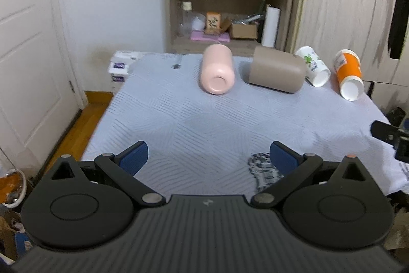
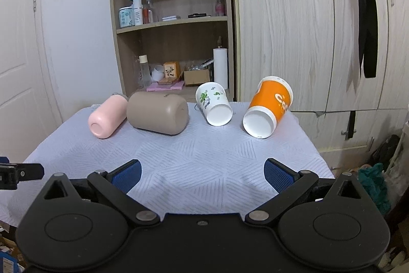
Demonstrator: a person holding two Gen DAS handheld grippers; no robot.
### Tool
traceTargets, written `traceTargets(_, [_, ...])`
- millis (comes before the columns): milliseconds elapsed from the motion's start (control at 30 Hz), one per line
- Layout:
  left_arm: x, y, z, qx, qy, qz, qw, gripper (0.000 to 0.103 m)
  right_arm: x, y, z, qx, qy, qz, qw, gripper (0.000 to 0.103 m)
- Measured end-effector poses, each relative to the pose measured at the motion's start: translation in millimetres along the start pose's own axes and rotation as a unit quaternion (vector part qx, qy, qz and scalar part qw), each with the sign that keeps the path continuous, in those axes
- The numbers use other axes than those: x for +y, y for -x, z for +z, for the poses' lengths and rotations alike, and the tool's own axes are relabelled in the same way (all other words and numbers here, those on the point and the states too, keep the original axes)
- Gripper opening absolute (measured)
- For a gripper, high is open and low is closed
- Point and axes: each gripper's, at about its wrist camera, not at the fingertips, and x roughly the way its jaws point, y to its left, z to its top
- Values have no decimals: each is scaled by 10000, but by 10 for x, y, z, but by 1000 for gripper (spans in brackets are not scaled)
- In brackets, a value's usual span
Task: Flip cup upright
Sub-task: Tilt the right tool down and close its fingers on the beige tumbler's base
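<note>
Both pairs of blue-padded fingers were spread wide and held nothing: the left gripper [image 1: 209,157] sat at the bottom centre of its own view, and the right gripper [image 2: 202,174] sat at the bottom centre of its view, each hovering over the near edge of a tabletop [image 2: 194,160] covered in a pale quilted cloth. Farther up, across the middle of both frames, four cups lay on their sides in a row. From left to right they were a pink cup [image 2: 106,117] with its base toward the camera, a wide tan cup [image 2: 158,113] just beside it, a white cup with green print [image 2: 214,104], and an orange cup [image 2: 268,106] at the right. The two paper cups turned their bases toward the cameras. All were well apart from the fingers. Behind them stood a wooden shelf [image 2: 168,24] and pale wardrobe doors [image 2: 306,42]. By the look of it the task had not begun: no cup stood upright, and reaching, grasping and turning all remained.
</note>
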Motion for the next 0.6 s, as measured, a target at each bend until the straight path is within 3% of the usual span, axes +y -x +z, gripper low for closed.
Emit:
traceTargets(133, [-3,-48,84,202,114,-316,9992,103,-128,-95,51,38,-114,271,9996,103])
traceTargets(300, [7,-211,293,546,315,-888,9941,103,-275,-69,260,-52,75,1289,9916,103])
traceTargets(600, [-121,-625,698,842,441,-958,9909,103,-479,-189,571,117,383,2176,9752,103])
